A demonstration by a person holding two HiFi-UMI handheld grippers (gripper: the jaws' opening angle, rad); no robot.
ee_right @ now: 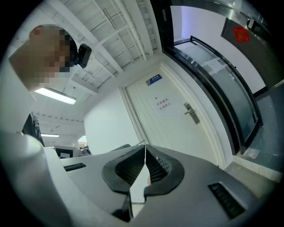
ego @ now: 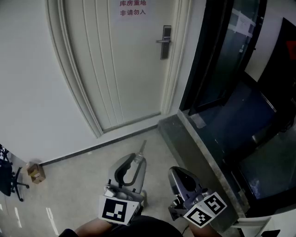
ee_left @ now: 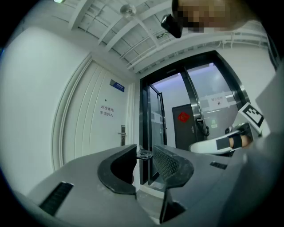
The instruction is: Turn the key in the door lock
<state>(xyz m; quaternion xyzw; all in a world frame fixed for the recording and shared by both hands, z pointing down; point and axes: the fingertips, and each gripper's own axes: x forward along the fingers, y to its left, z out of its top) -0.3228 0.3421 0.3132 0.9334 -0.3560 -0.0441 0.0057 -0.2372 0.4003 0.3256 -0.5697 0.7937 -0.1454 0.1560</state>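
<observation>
One key (ee_left: 144, 154) (in left gripper (ee_left: 144, 150)).

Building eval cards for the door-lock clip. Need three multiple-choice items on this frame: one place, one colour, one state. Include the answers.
1. Where is the key?
A) in the door lock
B) between the left tongs
C) on the floor

2. What colour is the print on the sign on the door?
A) red
B) green
C) black

3. How do the right tongs stand?
A) wide apart
B) shut on the key
C) shut, nothing held

Answers:
1 B: the left gripper view shows the key across the tong tips, not in the door lock.
2 A: the head view shows red characters.
3 C: the right gripper view shows the pads meeting with nothing between them.
</observation>
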